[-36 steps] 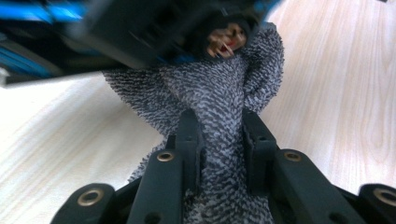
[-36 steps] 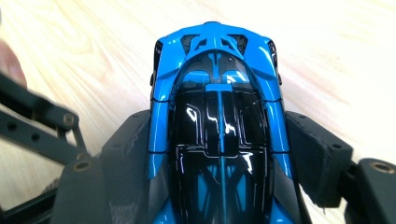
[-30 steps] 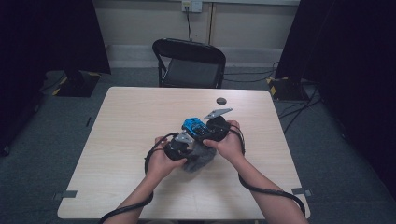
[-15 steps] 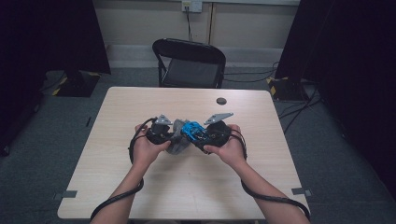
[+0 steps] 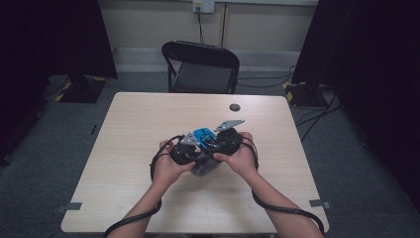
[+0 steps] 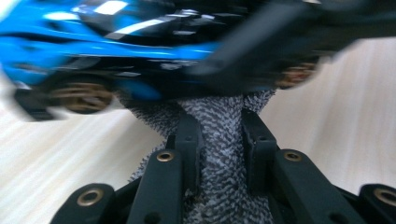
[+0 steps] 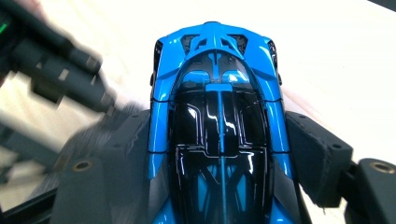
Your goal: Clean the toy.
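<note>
While the right claw (image 7: 219, 158) clamps a blue toy car (image 7: 218, 107) by its two flanks, the car's nose points toward the top of the right gripper view, its black canopy lying between the dark pads. The left claw (image 6: 219, 140) stands narrow and pinches a grey speckled cloth (image 6: 219, 121), which rises between its black pads in the lower middle of the left gripper view. Above the cloth, across the upper part of that view, the blurred blue car (image 6: 93, 51) lies sideways, a gold-rimmed wheel at its left; the cloth meets the car's underside. In the high view both claws sit together at the middle of the frame: the left claw (image 5: 185, 151) toward the left, the right claw (image 5: 225, 141) toward the right, the car (image 5: 203, 135) between them and the cloth (image 5: 204, 168) just below it. All rest over the pale wooden table (image 5: 148, 124). A small dark round disc (image 5: 235, 107) lies on the table toward the upper right, well apart from the hands. A black folding chair (image 5: 200, 64) stands beyond the far edge.
</note>
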